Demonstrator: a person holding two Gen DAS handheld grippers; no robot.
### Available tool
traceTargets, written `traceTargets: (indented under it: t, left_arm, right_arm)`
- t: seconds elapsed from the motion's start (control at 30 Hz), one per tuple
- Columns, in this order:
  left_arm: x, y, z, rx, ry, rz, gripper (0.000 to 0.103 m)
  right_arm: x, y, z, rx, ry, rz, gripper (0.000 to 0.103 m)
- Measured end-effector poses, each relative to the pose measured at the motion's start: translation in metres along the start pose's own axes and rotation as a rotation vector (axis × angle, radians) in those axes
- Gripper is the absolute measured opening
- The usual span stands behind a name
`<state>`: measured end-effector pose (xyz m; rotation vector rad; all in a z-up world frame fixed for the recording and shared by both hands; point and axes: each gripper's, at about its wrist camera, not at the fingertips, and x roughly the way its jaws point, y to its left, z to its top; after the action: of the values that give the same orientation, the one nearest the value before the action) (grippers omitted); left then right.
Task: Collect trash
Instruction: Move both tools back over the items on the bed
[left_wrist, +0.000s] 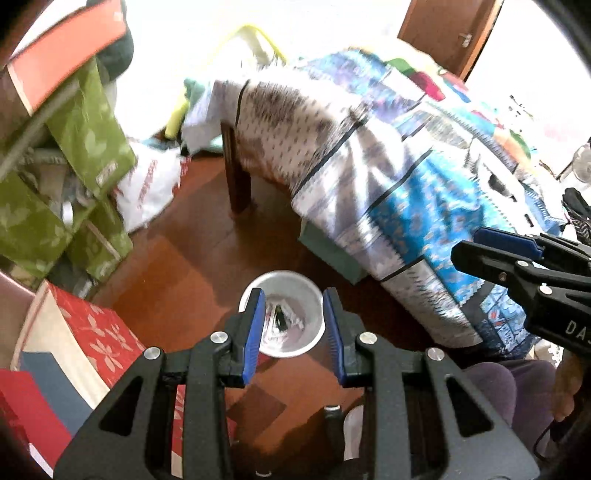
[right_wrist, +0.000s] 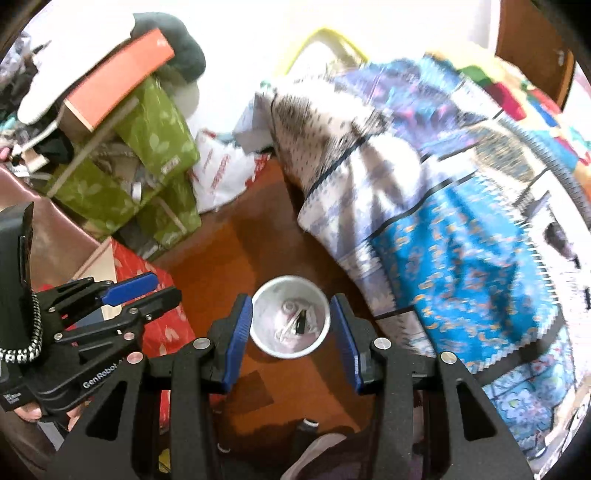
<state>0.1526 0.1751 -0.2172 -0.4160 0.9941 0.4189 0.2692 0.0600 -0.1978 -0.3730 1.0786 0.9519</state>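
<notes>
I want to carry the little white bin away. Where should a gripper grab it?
Grab the white bin by its rim, coming straight down from above. It stands upright on the wooden floor with its round mouth open to the top, and the scraps lie low inside, so one finger could probably slip inside the wall and one outside.

A white trash bin (right_wrist: 290, 321) stands on the wooden floor (right_wrist: 295, 373), beside the quilt-draped bed (right_wrist: 461, 221) and stacked red boxes (left_wrist: 96, 332).

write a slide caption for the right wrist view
Open right claw poised above a white bin of trash on the wooden floor.
</notes>
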Motion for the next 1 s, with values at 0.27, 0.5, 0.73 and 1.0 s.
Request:
traceTargets:
  t: [0.27, 0.5, 0.73, 1.0]
  left_arm:
    - [-0.063, -0.048, 0.007, 0.084, -0.145, -0.017, 0.03]
    - [-0.104, -0.105, 0.013, 0.171, -0.246, -0.068, 0.03]
    - [-0.117, -0.169, 0.031, 0.235, -0.298, -0.146, 0.03]
    - [-0.105, -0.239, 0.057, 0.321, -0.303, -0.213, 0.037]
  right_arm:
    - [-0.078, -0.022, -0.013, 0.049, -0.177, -0.041, 0.041]
    - [-0.138, -0.06, -0.032, 0.13, -0.3, -0.057, 0.041]
    - [-0.184, -0.106, -0.054, 0.204, -0.386, -0.159, 0.041]
    - [-0.217, -0.168, -0.076, 0.271, -0.427, -0.309, 0.042]
